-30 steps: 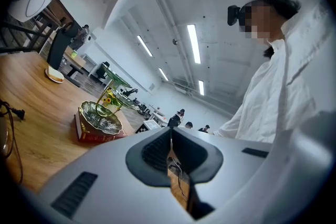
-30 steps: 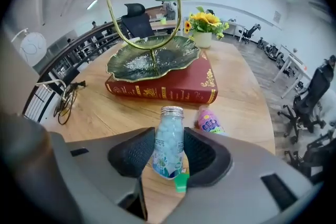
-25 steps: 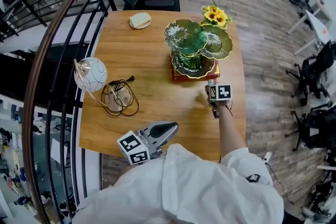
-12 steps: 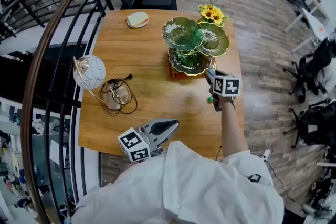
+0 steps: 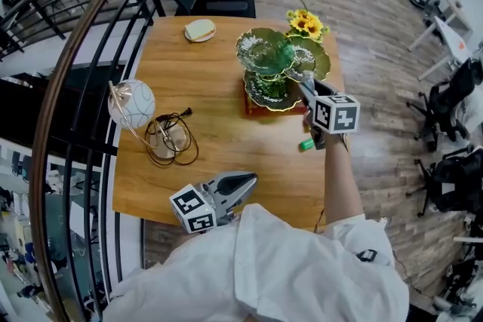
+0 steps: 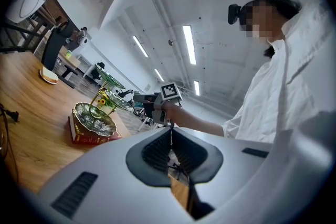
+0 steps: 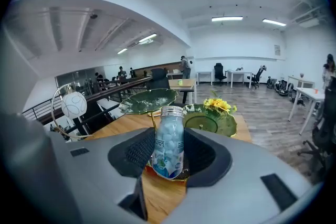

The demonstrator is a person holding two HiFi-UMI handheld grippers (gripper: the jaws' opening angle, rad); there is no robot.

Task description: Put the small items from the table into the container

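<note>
In the head view, a wooden table [image 5: 226,94] fills the middle of the frame. A tiered stand of green leaf-shaped dishes [image 5: 273,60] is seen at its upper centre, with yellow flowers [image 5: 306,23] just behind it. A globe lamp [image 5: 131,103] and a black cable [image 5: 178,141] are placed at the left, and a small plate [image 5: 201,29] lies near the top edge. The right gripper [image 5: 306,87] is held out at centre right, its tip against the right side of the stand. The left gripper [image 5: 245,183] is kept low at the bottom centre, over the near table edge.

In the left gripper view, the jaws are seen pressed together with nothing between them. The stand is visible at lower left.

In the right gripper view, a small clear bottle [image 7: 169,141] with pale tablets and a silver cap is clamped upright between the jaws at the frame's centre. It is held above the table, directly in front of the green dishes. The lamp is seen at the left.
</note>
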